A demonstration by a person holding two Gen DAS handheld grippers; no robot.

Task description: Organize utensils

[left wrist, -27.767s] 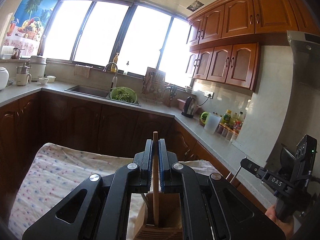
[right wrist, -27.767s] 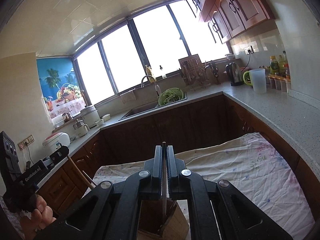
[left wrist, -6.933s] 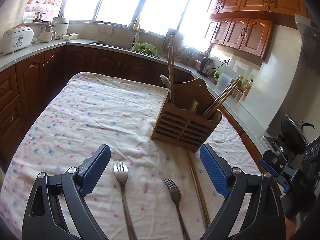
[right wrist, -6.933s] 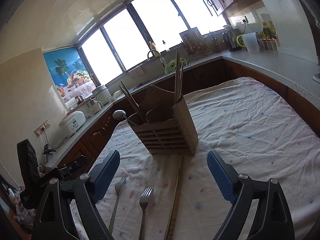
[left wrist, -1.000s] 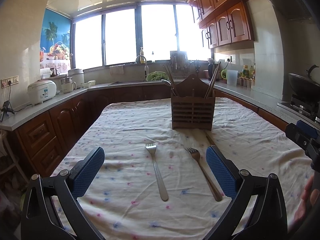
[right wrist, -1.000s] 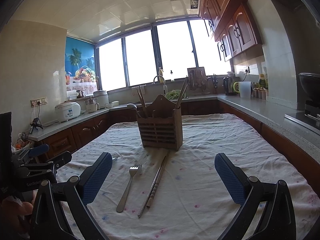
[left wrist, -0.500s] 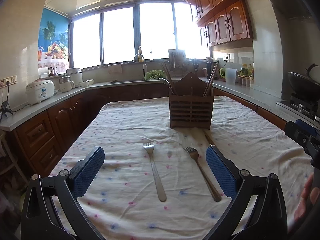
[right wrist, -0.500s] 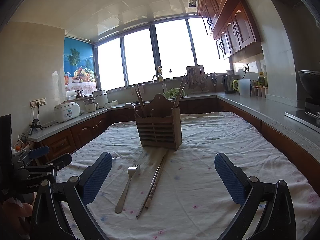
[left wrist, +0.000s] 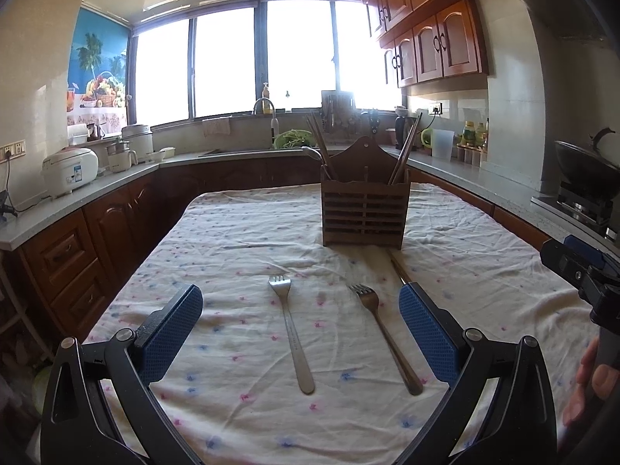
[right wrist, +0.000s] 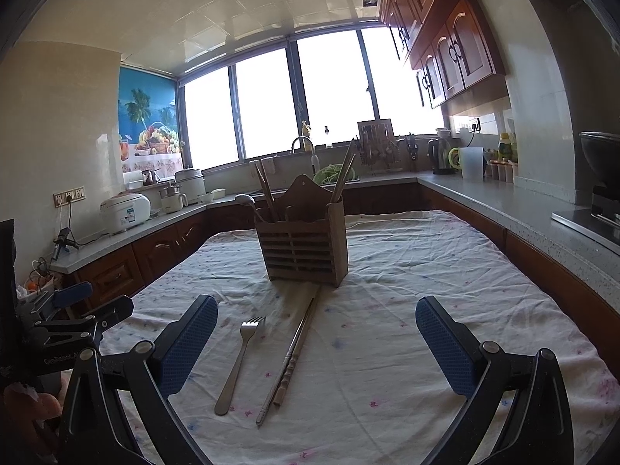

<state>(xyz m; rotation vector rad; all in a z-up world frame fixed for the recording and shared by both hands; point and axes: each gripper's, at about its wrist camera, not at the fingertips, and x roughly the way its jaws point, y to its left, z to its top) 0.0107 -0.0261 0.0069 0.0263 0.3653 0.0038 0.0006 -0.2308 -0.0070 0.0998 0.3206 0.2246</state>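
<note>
Now | both tongs apart, empty | holder point(left wrist: 363, 209) behind forks point(left wrist: 291, 329), chopsticks point(right wrist: 293, 348)

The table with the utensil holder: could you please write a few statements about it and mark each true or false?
1. Two forks lie flat on the tablecloth. True.
2. The left gripper is shut on a fork. False: it is open and holds nothing.
3. The wooden holder stands upright with chopsticks in it. True.
4. The holder lies tipped on its side. False: it stands upright.
5. A pair of chopsticks lies in front of the holder. True.
6. The right gripper holds a spoon. False: it is open and holds nothing.
</note>
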